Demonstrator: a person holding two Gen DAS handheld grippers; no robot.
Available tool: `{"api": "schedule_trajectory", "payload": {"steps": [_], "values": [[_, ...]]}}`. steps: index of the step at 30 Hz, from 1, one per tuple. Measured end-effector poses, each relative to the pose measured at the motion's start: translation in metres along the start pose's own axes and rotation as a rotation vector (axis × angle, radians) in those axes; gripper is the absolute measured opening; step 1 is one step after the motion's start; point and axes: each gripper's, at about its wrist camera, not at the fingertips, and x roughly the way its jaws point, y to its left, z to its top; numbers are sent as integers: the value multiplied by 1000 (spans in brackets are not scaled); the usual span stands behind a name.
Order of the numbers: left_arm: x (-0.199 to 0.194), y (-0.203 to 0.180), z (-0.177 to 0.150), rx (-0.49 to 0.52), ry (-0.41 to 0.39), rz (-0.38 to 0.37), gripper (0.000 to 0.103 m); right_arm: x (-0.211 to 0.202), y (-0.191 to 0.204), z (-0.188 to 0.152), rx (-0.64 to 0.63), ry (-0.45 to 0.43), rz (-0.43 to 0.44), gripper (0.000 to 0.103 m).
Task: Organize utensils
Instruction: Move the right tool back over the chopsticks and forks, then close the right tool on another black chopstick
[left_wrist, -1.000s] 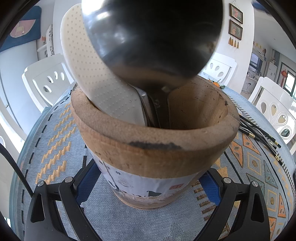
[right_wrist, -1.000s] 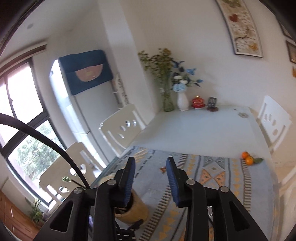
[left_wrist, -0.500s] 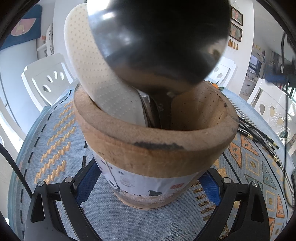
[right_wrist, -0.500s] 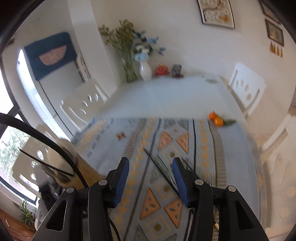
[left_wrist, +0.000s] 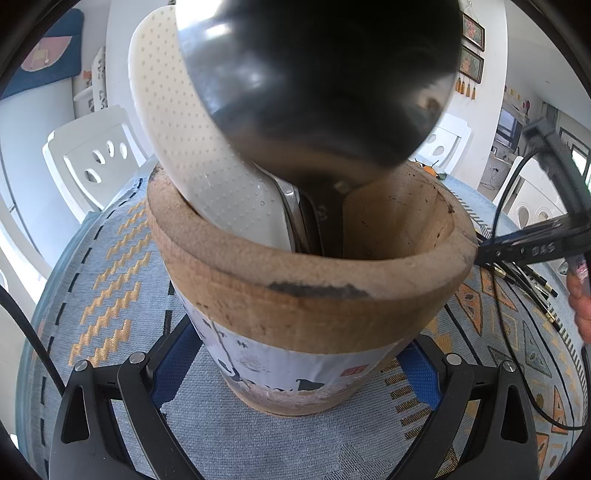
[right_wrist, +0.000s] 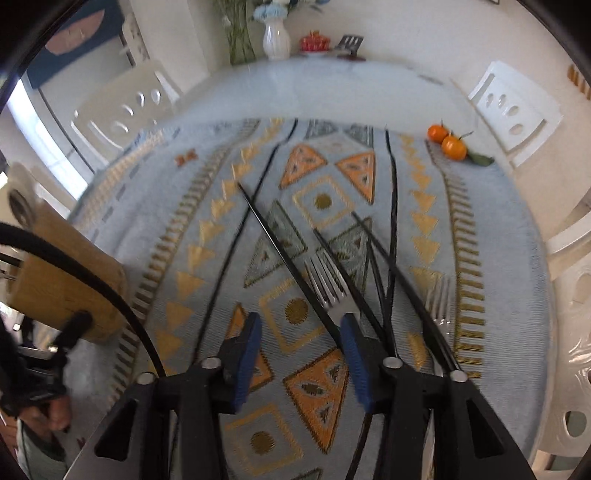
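Observation:
A wooden utensil holder stands on the patterned cloth, and my left gripper is shut on its base, blue pads on both sides. A white dotted rice paddle and a dark metal ladle stick out of it. My right gripper hangs open, pointing down over the cloth. Its jaws have just been closing, with nothing between them. A silver fork lies just beyond its right fingertip among several black chopsticks. A second fork lies further right. The holder shows at the left.
Two oranges sit at the cloth's far right. A white vase with flowers stands at the table's far end. White chairs ring the table. In the left wrist view the right gripper and a hand hover over the chopsticks.
My right gripper has dropped and tipped downward, from facing the room to hanging low over the forks and chopsticks, and it now shows at the right of the left wrist view. Left gripper and holder stayed put.

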Motion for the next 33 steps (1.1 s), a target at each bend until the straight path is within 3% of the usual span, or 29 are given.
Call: {"api": "schedule_trajectory", "payload": {"steps": [3,7,10,14,18,20,25,29,33], "values": [[0,0,0,0,0,0,98,8,-5,-3,3,11,-17,30],[0,1,-1,-2,1,-2,98,12,-5,-7,-29,34,-45,14],[0,1,0,-2,1,-2,98,11,-1,-9,-51,59,-38,12],[0,1,0,-2,1,-2,98,6,6,-22,-47,128,-13,12],[0,1,0,-2,1,-2,98,-2,11,-41,-25,185,82,12],[0,1,0,-1,1,-1,98,-3,15,-43,-42,190,73,12],[1,2,-1,-1,1,0,98,9,20,-23,-50,221,84,23],[1,2,-1,-1,1,-1,98,21,39,-2,-129,250,0,24],[1,1,-1,1,-1,3,98,33,50,19,-160,272,-26,27]]}}
